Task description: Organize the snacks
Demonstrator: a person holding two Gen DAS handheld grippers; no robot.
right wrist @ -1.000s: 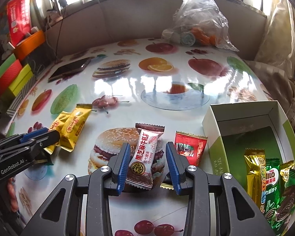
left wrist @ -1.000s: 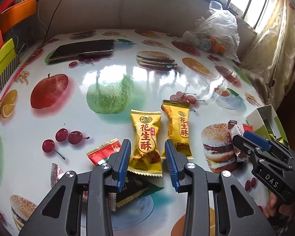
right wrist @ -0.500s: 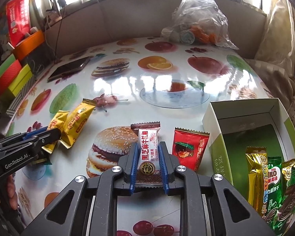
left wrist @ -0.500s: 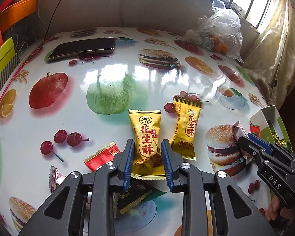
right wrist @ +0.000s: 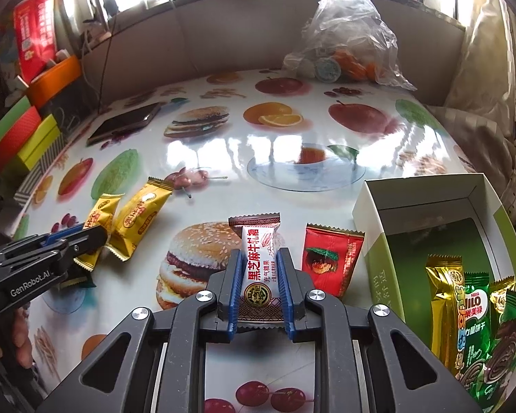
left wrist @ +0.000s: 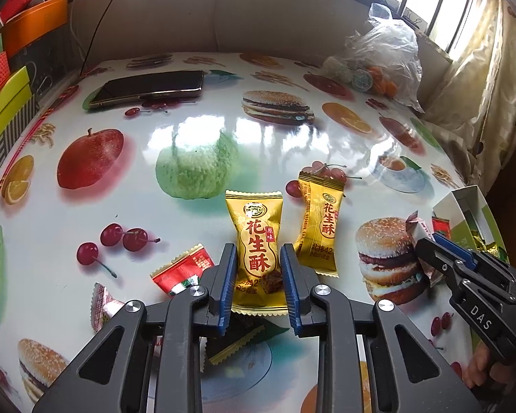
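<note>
My left gripper point(left wrist: 258, 258) is shut on a yellow peanut-candy packet point(left wrist: 256, 241), its blue pads pressing both sides. A second yellow packet point(left wrist: 320, 230) lies just right of it. My right gripper point(right wrist: 259, 258) is shut on a white-and-brown sesame candy packet point(right wrist: 259, 261). A red packet point(right wrist: 330, 258) lies right of that. The open green-and-white box point(right wrist: 375, 237) at the right holds several wrapped snacks point(right wrist: 474, 316). In the left wrist view the right gripper point(left wrist: 430, 244) shows at the right edge; in the right wrist view the left gripper point(right wrist: 96, 237) shows at the left.
A red packet point(left wrist: 182, 270), a pink-striped wrapper point(left wrist: 101, 306) and a dark green packet point(left wrist: 237, 337) lie near my left gripper. A phone point(left wrist: 148, 87) lies far left. A plastic bag point(right wrist: 347, 44) sits at the back. Coloured boxes point(right wrist: 20, 137) line the left edge.
Both grippers went from open around their packets to shut on them. The left one closed on the yellow packet, the right one on the sesame packet.
</note>
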